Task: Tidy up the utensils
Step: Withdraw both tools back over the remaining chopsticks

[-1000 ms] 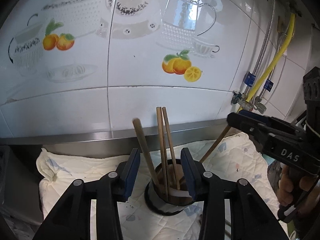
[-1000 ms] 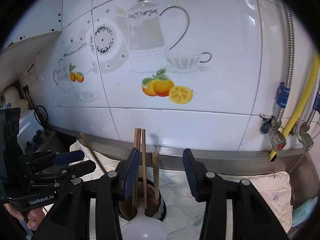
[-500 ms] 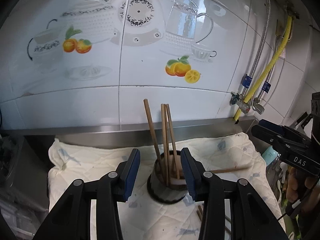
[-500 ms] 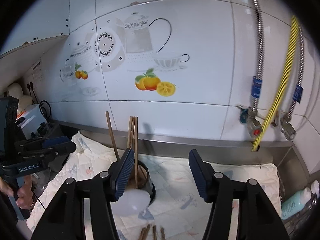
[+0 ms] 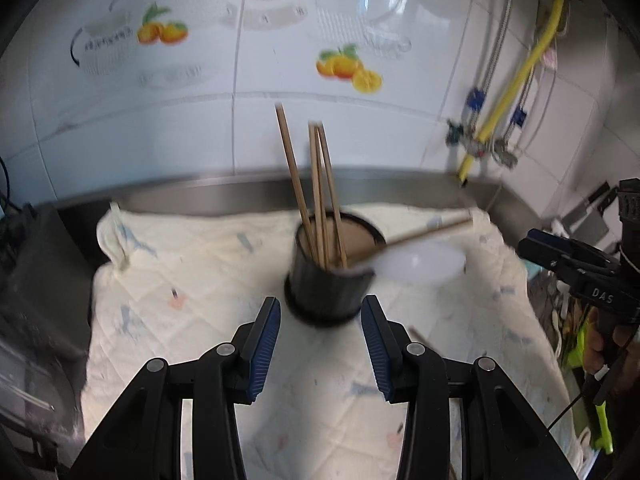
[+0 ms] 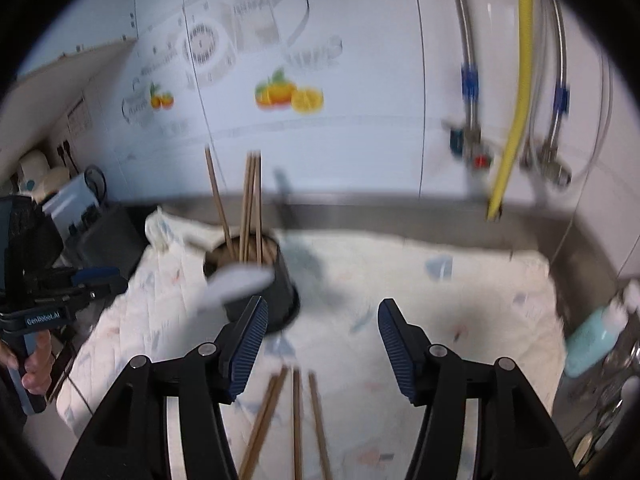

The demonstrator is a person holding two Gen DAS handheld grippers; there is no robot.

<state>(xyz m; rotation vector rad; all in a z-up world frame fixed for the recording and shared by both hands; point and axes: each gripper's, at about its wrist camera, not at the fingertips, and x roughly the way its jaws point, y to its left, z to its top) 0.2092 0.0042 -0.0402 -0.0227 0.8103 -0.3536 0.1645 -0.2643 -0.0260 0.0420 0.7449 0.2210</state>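
Both tongs gaping, empty; chopsticks (image 5: 316,192) + ladle (image 5: 420,264) in holder (image 5: 328,288) — upright.

We see a steel counter (image 5: 224,196) running along the tiled wall, covered by a white quilted cloth (image 5: 192,280) with faint coloured marks. On the cloth stands a dark round utensil holder (image 5: 326,284). Nearer to us, loose wooden chopsticks (image 6: 296,420) lie flat on the cloth (image 6: 420,300). At the counter's right end, beside the cloth, we see a pale blue bottle (image 6: 592,336).
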